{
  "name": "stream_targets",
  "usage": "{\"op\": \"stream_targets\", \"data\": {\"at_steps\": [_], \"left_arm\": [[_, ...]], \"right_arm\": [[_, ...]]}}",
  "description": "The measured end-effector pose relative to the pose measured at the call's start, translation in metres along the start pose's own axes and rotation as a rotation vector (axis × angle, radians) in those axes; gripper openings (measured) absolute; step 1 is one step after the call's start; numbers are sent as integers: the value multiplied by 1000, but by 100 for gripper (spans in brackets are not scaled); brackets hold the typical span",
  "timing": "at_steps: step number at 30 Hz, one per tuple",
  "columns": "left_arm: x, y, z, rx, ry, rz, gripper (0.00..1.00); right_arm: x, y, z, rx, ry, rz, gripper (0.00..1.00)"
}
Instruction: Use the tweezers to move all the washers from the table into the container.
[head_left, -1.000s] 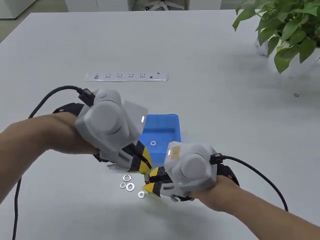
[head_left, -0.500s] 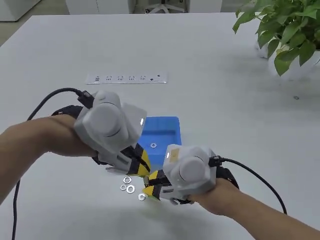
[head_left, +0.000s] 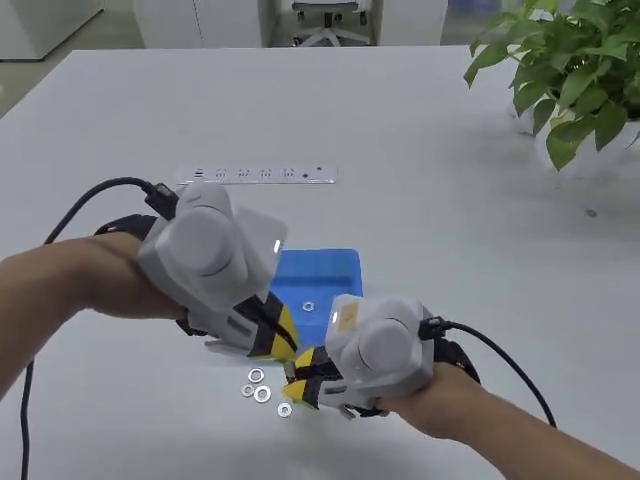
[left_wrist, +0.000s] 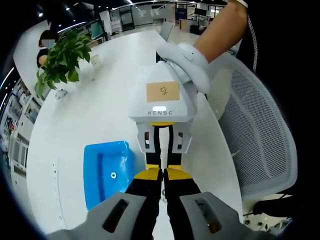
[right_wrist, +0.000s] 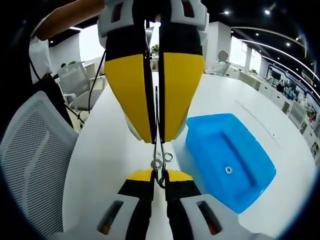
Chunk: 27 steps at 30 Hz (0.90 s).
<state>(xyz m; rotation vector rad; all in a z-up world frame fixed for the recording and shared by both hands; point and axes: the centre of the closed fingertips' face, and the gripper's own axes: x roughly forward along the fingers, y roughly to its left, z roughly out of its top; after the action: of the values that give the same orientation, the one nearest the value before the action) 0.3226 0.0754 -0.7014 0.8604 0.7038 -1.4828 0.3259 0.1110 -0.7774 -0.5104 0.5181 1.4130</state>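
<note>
- An open-plan office.
- Large white table (head_left: 420, 140) with a power strip (head_left: 258, 175) and potted plant (head_left: 565, 70).
- Mesh office chair (left_wrist: 260, 130) beside it; more desks (right_wrist: 250, 79) under ceiling spotlights (right_wrist: 227, 12) behind.

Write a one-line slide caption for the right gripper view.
Close-up: right claw and left claw both clamp the tweezers over loose washers, beside the blue container holding one washer.

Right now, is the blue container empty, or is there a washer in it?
Not empty: one washer lies on the blue container floor. Other washers lie outside it on the table.
</note>
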Motion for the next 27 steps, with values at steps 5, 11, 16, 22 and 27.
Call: {"op": "stream_targets", "data": {"at_steps": [5,11,16,22,27], "left_arm": [[-5,1,0,-2,6,4,5],[-12,6,4,1,2,11,5],[-18,11,8,7,2,19,5],[-26,17,12,12,1,30,5],[-34,23,15,19,7,38,5]], "right_arm": [[-1,-2,5,-6,-4,-2,9],[-6,-7,12,-16,-9,-11,9],[-9,-12,17,-14,-16,-15,9],[-14,-21,26,-32,-21,-25,9],[-17,-28,34,-41,-35,-35,9]]}}
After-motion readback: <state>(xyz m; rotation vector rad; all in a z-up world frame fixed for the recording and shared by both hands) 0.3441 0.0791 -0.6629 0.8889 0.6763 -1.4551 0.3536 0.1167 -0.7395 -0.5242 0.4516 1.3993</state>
